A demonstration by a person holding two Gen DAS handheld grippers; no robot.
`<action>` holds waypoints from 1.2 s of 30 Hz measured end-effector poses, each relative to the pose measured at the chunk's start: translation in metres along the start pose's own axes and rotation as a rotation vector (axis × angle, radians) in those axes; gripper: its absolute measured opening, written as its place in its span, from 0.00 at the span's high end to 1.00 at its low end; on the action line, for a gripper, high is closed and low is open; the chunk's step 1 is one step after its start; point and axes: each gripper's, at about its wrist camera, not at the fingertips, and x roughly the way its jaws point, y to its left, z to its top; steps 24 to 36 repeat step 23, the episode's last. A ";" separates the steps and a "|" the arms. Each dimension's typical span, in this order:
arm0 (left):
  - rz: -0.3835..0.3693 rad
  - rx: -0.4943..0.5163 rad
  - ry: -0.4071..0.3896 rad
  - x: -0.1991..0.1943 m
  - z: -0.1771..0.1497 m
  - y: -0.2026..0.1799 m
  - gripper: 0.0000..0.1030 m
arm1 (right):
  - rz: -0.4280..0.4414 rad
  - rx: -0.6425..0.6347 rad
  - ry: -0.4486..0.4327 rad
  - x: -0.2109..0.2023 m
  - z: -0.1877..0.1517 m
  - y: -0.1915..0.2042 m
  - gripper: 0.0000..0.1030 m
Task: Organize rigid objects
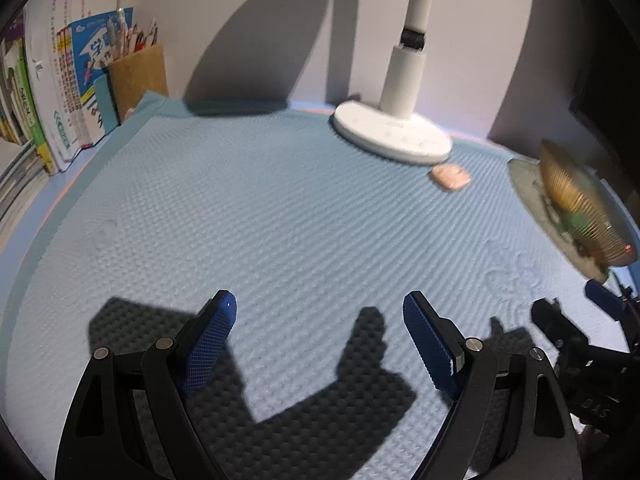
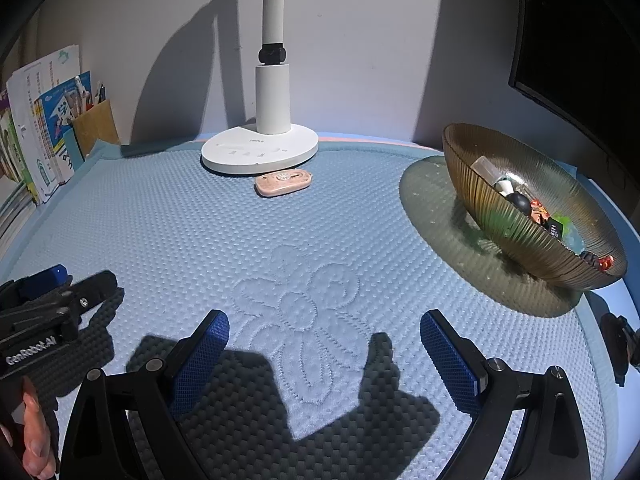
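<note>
A small pink, flat, rounded-rectangular plastic object [image 2: 283, 183] with a pale round wheel mark and a short slot on its top face is seen lying on the light blue quilted mat [image 2: 200, 232], just in front of the white round base of the desk lamp [image 2: 260, 151] and close enough that touching cannot be ruled out. Its surface is matte and faintly speckled; in the left wrist view the same pink object [image 1: 451, 176] is blurred. To the right, well apart from it, an amber ribbed glass bowl [image 2: 520, 236] is set on the mat, with small mixed items inside, among them a clear bottle, dark beads and something green. The mat is embossed with a fine raised grid and a stitched flower outline at its centre. At the far left, a brown cardboard pen holder [image 2: 95, 127] full of pens is placed beside upright books [image 2: 36, 128]. The left gripper [image 1: 320, 344] is held released, its blue cross-hatched pads spread wide above the mat with nothing between them. The right gripper [image 2: 324, 360] is likewise spread wide and empty, over the flower outline.
</note>
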 end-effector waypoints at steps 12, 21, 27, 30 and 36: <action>0.071 0.044 0.096 0.012 -0.009 -0.006 0.00 | 0.068 0.000 0.194 0.030 -0.002 0.001 0.00; 0.065 0.048 0.097 0.014 -0.009 -0.007 0.00 | 0.071 -0.002 0.194 0.030 -0.002 0.000 0.00; 0.059 0.052 0.096 0.014 -0.010 -0.007 0.00 | 0.074 -0.002 0.195 0.031 -0.002 -0.001 0.00; 0.059 0.052 0.096 0.014 -0.010 -0.007 0.00 | 0.074 -0.002 0.195 0.031 -0.002 -0.001 0.00; 0.059 0.052 0.096 0.014 -0.010 -0.007 0.00 | 0.074 -0.002 0.195 0.031 -0.002 -0.001 0.00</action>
